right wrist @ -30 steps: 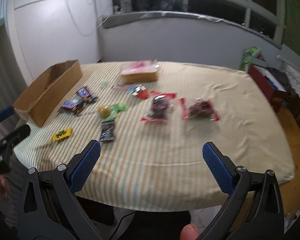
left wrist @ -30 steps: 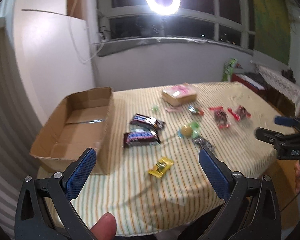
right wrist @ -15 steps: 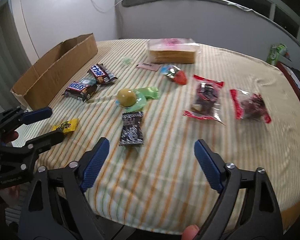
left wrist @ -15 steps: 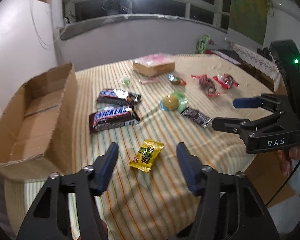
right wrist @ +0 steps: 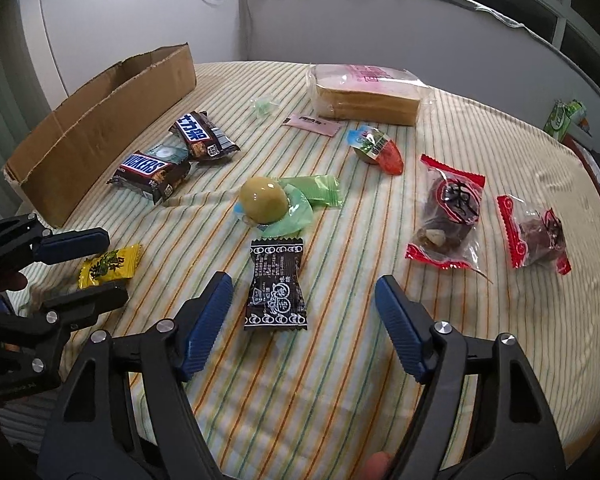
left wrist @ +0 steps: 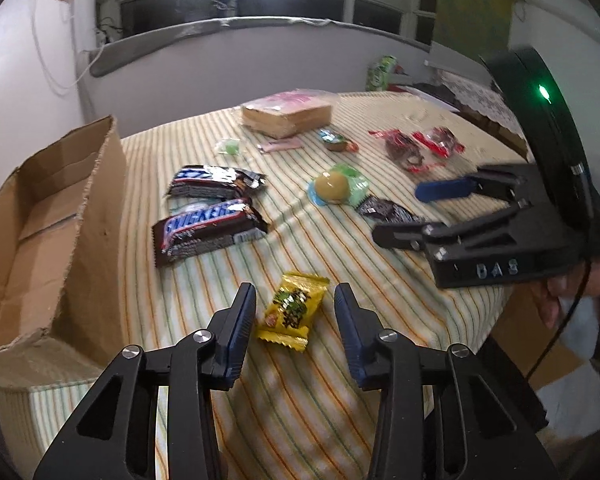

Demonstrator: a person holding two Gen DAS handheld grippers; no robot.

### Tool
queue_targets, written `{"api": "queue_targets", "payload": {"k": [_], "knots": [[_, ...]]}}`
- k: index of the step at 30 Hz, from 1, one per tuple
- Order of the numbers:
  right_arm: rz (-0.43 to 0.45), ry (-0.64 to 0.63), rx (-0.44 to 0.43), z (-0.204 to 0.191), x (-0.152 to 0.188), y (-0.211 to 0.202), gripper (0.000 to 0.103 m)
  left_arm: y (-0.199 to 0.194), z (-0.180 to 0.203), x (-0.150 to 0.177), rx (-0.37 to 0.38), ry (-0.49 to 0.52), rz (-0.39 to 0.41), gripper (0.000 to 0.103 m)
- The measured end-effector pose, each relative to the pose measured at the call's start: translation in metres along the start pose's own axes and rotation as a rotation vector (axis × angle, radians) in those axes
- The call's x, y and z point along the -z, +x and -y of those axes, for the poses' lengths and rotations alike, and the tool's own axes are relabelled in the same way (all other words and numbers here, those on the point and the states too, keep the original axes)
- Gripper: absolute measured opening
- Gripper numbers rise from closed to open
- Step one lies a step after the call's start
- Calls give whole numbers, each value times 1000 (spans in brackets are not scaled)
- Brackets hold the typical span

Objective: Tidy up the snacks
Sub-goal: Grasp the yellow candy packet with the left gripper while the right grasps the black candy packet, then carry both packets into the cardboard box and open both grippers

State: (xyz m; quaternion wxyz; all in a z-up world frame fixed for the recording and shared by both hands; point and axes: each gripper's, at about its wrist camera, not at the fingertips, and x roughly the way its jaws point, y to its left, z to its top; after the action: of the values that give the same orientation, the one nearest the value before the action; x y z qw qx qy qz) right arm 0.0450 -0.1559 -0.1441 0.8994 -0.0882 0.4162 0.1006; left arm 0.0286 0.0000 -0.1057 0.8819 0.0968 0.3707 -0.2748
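- Closing its jaws, your left gripper (left wrist: 295, 312) had the yellow candy packet (left wrist: 293, 311) between them near the front edge of the table (left wrist: 400, 300), but the pads did not press it yet.
- Your right gripper (right wrist: 304, 300) was closing too, still released, with the black candy packet (right wrist: 276, 286) lying flat between its jaws, closer to the left pad.
- The cardboard box (left wrist: 40, 240) stood at the left edge of the table, open on top.
- The Snickers bar (left wrist: 210, 226) lay just beside the box, and the round egg snack (right wrist: 264, 200) lay near the middle of the table.
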Motion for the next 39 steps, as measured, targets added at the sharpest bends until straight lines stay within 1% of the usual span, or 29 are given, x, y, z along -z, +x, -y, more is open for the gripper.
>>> {"api": "queue_targets", "payload": {"k": [1, 3, 5, 6, 8, 10, 14, 16, 18, 19, 21, 23, 24, 27, 31, 34, 39], "knots": [[1, -9, 5, -1, 0, 0, 75, 1, 0, 1, -5, 6, -1, 39], [1, -21, 13, -3, 0, 1, 73, 5, -1, 2, -9, 18, -13, 27], [1, -23, 9, -4, 1, 1, 70, 6, -3, 1, -8, 12, -16, 26], [2, -26, 7, -4, 1, 1, 68, 6, -3, 0, -6, 12, -18, 23], [4, -35, 5, -6, 1, 1, 64, 7, -2, 1, -7, 18, -25, 23], [5, -42, 0, -7, 2, 1, 63, 7, -2, 2, -7, 21, -25, 23], [8, -29, -11, -6, 2, -1, 61, 9, -8, 1, 18, -23, -35, 23], [11, -23, -14, -6, 2, -1, 58, 9, -9, 1, 29, -41, -37, 23], [13, -22, -13, -6, 2, -3, 51, 10, -12, 0, 43, -64, -44, 23], [14, -20, -11, -5, 2, -3, 50, 11, -14, 0, 52, -79, -48, 23], [14, -18, -7, -5, 2, -4, 43, 11, -18, -1, 70, -110, -55, 23], [13, -16, -4, -5, 2, -5, 39, 12, -21, -1, 85, -131, -59, 23], [13, -15, -3, -5, 2, -5, 36, 12, -20, -1, 87, -128, -58, 23], [12, -16, 3, -5, 2, -5, 32, 12, -19, 0, 84, -123, -52, 23], [16, -8, 3, -4, 2, -6, 30, 12, -13, -2, 45, -121, -60, 23], [22, -1, 2, -4, 2, -7, 29, 12, -10, -3, 20, -101, -69, 23], [44, 21, -8, -1, 3, -11, 28, 10, -13, -4, 20, -129, -67, 22]]}}
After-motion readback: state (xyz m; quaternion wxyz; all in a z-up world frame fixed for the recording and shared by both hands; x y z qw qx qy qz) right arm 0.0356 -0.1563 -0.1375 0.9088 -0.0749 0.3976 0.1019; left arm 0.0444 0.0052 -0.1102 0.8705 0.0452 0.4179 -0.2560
